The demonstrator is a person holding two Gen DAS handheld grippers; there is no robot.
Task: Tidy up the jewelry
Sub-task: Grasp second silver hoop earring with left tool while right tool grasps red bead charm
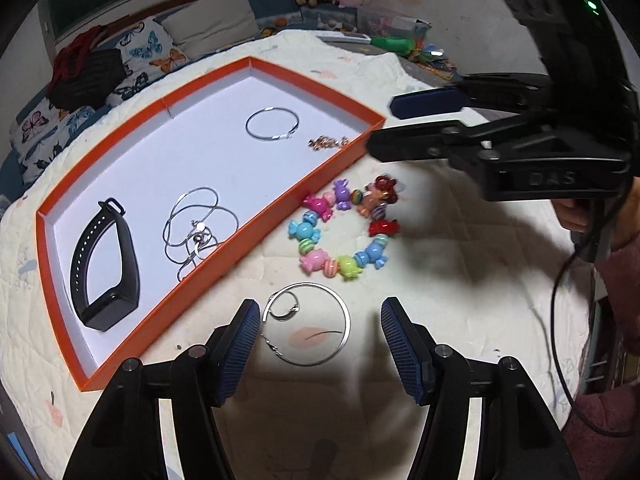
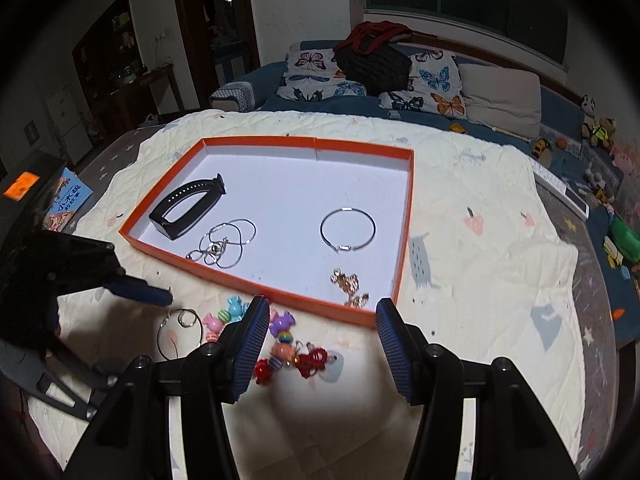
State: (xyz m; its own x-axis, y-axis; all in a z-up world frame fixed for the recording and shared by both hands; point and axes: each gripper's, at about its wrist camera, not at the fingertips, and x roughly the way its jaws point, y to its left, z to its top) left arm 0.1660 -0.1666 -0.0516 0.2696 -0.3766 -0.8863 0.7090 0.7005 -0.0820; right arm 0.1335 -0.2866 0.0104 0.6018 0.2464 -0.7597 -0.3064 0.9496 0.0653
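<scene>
Tray (image 1: 120,152): shallow orange cardboard rectangle with a white floor, lying flat on a cream quilt (image 1: 460,280); in the left wrist view its long axis runs from lower left to upper right.
Watch band (image 1: 105,264): black, matte, perforated strap closed in a loop, at the tray's left end, long axis along the tray's short side.
Silver chain (image 1: 196,228): thin, shiny, tangled in loose loops just right of the band.
Silver bangle (image 1: 272,124): thin round hoop, lying flat toward the tray's right end.
Rose-gold piece (image 1: 328,143): small glittering heap by the tray's right corner.
Hoop earrings (image 1: 308,324): 1 large and 1 small silver ring on the quilt outside the tray, between the left fingers.
Candy bracelet (image 1: 344,228): glossy plastic beads in many colours, in a ring, beside the tray's near wall.
Left gripper (image 1: 316,340): ribbed blue pads spread wide, holding nothing.
Right gripper (image 2: 320,336): pads spread wide above the bracelet, gripping nothing; raised letters "DAS" on its body.
Booklet (image 2: 66,200): blue cover with Chinese characters, too small to read.
</scene>
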